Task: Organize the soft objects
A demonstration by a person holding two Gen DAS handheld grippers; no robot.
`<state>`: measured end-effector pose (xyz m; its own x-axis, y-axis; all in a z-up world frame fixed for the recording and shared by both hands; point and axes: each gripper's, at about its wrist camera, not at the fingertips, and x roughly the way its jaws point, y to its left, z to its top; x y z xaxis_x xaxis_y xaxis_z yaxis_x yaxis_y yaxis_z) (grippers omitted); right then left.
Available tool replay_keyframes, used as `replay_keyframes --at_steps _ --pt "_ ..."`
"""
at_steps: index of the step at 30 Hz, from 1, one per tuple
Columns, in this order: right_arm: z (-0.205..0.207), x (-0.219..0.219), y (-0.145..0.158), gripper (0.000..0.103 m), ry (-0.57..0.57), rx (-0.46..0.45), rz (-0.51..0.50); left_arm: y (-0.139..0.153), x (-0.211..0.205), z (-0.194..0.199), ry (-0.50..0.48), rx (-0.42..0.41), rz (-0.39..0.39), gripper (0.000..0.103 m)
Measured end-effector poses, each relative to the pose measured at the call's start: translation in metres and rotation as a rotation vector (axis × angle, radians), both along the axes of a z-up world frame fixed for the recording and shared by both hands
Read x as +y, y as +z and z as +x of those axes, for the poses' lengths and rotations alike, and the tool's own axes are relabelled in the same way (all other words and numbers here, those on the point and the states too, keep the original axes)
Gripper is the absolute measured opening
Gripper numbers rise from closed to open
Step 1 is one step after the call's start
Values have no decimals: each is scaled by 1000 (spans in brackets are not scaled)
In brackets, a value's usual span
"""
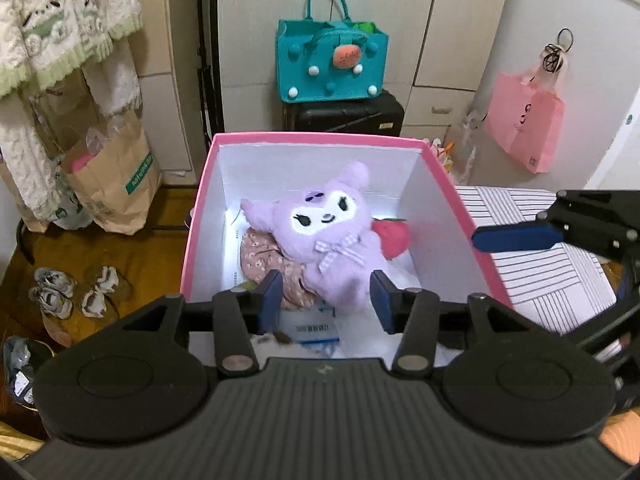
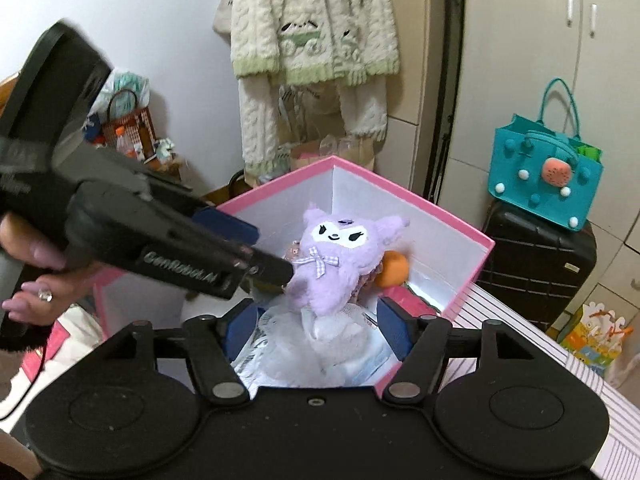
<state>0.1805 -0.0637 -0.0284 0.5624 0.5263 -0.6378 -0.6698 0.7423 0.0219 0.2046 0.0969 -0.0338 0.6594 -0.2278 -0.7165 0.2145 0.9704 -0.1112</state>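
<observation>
Plush purple bunny-eared doll with a gingham bow [image 1: 324,232] is lying face-up inside the pink-rimmed white cardboard box [image 1: 304,138], resting on a floral pink fabric bundle [image 1: 264,264] with a red-pink stuffed strawberry [image 1: 394,236] touching its right side. White padded packets [image 2: 320,344] are sitting at the near end of the box. Doll is likely handling light and squashy, not slippery, nothing fragile; body or an ear is looking like the best place to pinch. Left gripper [image 1: 326,294] is hovering over the near box edge, fingers spread wide, gripping nothing. Right gripper [image 2: 316,326] is also hovering wide open and empty above the packets; in the left view its blue pad is reaching in from the right, outside the box wall. Box is sitting beside a striped white cloth surface [image 1: 532,280]. Farther off: teal felt tote bag [image 1: 330,64] on a black suitcase [image 1: 344,114], pink paper bag [image 1: 524,128] hanging right, cream knit sweater [image 2: 312,28] hanging left, wood floor with sneakers [image 1: 72,292].
</observation>
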Motion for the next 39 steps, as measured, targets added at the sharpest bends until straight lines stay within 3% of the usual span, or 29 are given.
replay_keyframes --at_steps 3,7,11,15,19,22,25,30,34,36,39 --pt "-10 -7 6 72 -27 -3 7 5 -4 -12 3 -4 17 49" --pt "-29 -17 17 72 -36 -9 24 18 -4 -32 9 -19 23 61" --pt "-46 -24 25 87 -55 -28 7 33 -10 -54 -3 -55 47 63" --pt "-63 -35 31 89 -94 -39 -27 42 -22 -70 -24 -54 66 65" --pt "-77 -47 36 100 -145 -13 -54 49 -30 -91 -46 -73 66 76" --pt "-88 -51 36 100 -231 -2 -139 52 -35 -104 -48 -88 79 85" --pt "-103 -54 34 100 -259 -62 -195 55 -40 -117 -54 -104 94 98" --pt "-126 -73 31 100 -331 -39 -93 59 -52 -139 -54 -128 143 102" --pt "-152 -79 35 100 -380 -94 -50 60 -59 -156 -37 -124 171 103" --pt "-161 -83 36 100 -423 -109 -18 60 -62 -161 3 -98 174 103" --pt "-169 -88 36 100 -483 -94 8 57 -64 -173 59 -131 150 103"
